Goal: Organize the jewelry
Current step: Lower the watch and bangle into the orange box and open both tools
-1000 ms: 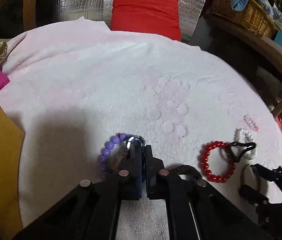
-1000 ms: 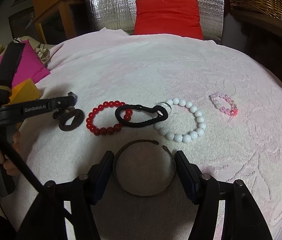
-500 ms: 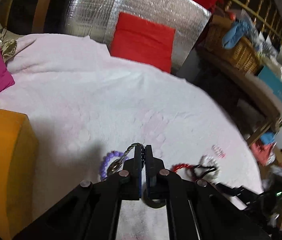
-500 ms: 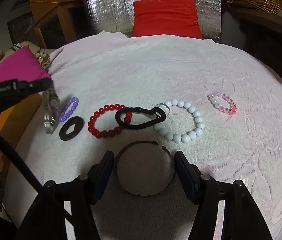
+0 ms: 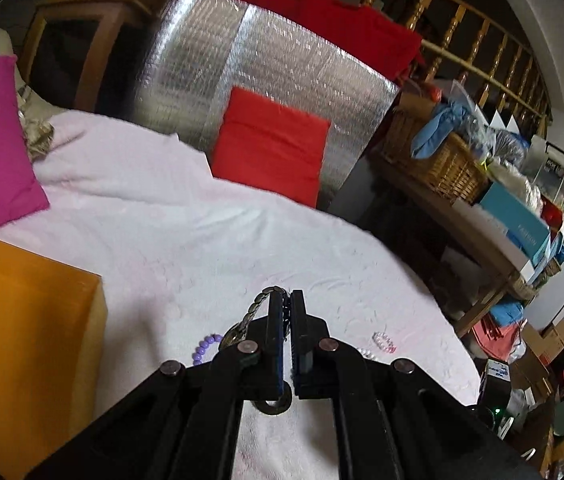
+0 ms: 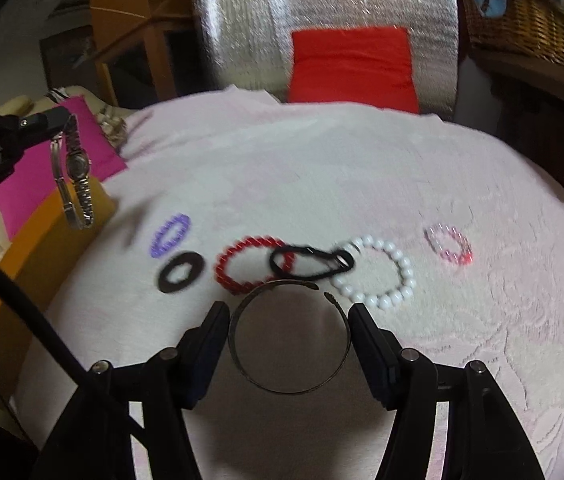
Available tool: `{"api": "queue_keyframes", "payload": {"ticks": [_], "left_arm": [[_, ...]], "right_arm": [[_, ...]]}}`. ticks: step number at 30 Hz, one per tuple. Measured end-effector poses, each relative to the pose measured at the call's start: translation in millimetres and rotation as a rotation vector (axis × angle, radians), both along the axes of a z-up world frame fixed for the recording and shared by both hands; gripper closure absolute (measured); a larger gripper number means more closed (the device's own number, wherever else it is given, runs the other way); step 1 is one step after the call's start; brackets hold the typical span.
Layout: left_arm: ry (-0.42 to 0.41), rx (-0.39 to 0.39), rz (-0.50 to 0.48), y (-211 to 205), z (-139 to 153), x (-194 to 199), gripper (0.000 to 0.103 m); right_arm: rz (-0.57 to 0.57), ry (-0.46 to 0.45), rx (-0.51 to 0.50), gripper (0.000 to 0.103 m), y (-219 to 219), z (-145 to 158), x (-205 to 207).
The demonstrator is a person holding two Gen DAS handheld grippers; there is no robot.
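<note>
Pinching wristwatch [image 6: 76,168]: left gripper [image 5: 286,300] | right gripper [image 6: 287,320] spread around bangle [image 6: 289,344] | teal box [image 5: 515,220] reads "FASHION"

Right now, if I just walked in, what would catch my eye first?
Probably the metal wristwatch dangling in the air at the left, pinched in the shut left hand-held gripper above the pale pink cloth. Next, the row of bracelets on that cloth: purple, red, white. Nearest, a thin metal bangle sits between the right hand-held gripper's fingers.
</note>
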State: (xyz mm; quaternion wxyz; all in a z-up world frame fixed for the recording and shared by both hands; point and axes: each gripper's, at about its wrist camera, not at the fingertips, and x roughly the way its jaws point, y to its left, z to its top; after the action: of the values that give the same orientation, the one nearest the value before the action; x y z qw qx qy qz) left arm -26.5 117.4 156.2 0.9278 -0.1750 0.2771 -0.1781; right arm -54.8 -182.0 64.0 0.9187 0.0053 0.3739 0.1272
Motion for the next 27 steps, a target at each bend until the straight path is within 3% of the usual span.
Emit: {"api": "queue_keyframes", "payload": {"ticks": [6,12,18,27], "left_arm": [[-0.038,0.013,0.085,33.2,25.9,-49.0,0.100],[-0.060,0.072,0.249,87.2,37.6,-117.5,0.100],[0.017,0.098,0.373,146.0,4.4,-160.7,0.100],[0.177,0.032,0.455,204.9,-65.2,-165.6,0.100]], "right_arm": [[0.081,-0.084,0.049,0.038,24.1,27.5,-14.8],[0.181,-0.128,0.103,0.038,82.1,59.0,-29.6],[0.304,-0.078,0.121,0.038,173.3,61.7,-30.0],[0.369,0.042,0.113,0.038,293.9,58.1,3.6]]}}
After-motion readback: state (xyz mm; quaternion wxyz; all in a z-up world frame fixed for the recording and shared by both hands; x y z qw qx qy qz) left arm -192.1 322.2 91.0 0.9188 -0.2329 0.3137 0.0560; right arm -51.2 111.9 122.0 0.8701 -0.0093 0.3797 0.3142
